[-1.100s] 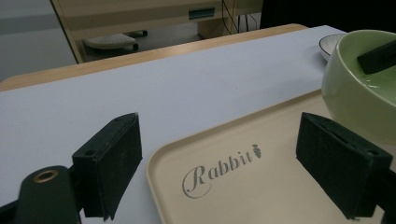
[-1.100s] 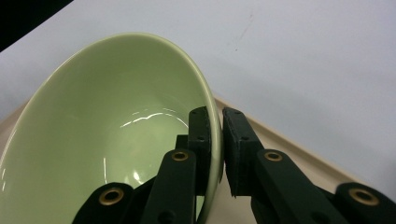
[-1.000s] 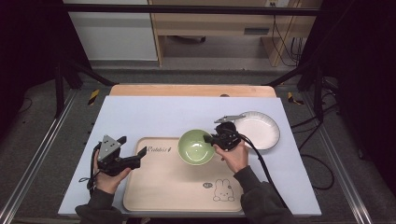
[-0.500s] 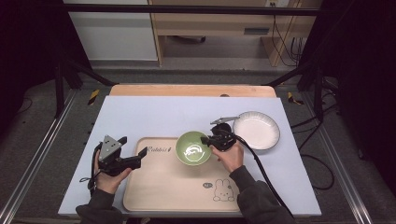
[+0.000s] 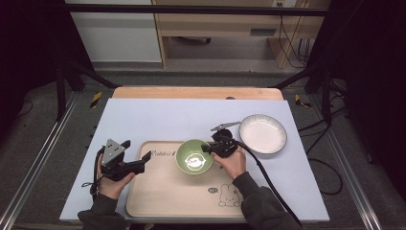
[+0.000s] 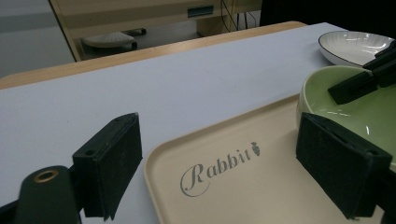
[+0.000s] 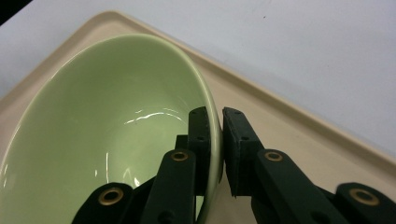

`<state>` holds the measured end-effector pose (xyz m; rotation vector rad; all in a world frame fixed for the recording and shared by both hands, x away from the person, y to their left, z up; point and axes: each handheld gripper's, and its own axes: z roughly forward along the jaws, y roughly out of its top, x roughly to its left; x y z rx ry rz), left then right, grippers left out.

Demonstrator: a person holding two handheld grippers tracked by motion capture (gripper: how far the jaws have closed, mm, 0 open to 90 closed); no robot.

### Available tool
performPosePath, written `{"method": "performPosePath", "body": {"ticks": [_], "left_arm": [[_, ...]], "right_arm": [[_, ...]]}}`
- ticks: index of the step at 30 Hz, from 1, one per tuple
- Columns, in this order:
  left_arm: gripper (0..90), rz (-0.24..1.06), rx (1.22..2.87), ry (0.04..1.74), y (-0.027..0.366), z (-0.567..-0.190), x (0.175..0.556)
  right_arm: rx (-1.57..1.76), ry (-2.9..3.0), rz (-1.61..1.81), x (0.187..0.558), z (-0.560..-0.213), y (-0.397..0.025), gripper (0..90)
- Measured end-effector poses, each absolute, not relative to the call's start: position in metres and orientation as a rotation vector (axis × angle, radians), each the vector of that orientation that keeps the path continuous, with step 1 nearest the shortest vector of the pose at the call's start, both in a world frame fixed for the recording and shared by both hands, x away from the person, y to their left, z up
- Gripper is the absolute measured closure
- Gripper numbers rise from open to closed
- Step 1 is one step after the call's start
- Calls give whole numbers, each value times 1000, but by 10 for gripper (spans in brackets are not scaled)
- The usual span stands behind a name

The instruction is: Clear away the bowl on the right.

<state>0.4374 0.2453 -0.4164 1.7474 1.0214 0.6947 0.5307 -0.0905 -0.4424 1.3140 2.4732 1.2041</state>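
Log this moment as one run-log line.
right gripper: shut on green bowl rim | left gripper: open, idle at tray edge | white plate: on mat

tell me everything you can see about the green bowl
The bowl is pale green, round and glossy, like glazed ceramic, with light glinting off its inside. It looks empty, though the high view shows a pale patch at the bottom, perhaps a mark or glare. It sits upright on the back part of the beige tray, near the "Rabbit" lettering. The right tool is shut on its rim, one jaw inside and one outside. The left tool is open and apart from it.
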Motion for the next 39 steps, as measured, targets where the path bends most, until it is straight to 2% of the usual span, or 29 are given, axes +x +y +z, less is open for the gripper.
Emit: {"method": "performPosePath", "body": {"ticks": [28,32,34,36,39], "left_arm": [[141,691,1756,1023,244,-418,438],[141,690,1756,1024,244,-418,438],[141,689,1756,1025,244,-418,438],[141,689,1756,1025,244,-418,438],[141,689,1755,1026,245,-418,438]], "right_arm": [[1295,2496,1156,536,-451,-91,831],[1264,2469,1164,535,-448,-93,771],[1211,2426,1172,533,-442,-96,694],[1216,2413,1179,532,-440,-97,686],[1173,2381,1190,531,-435,-100,610]]}}
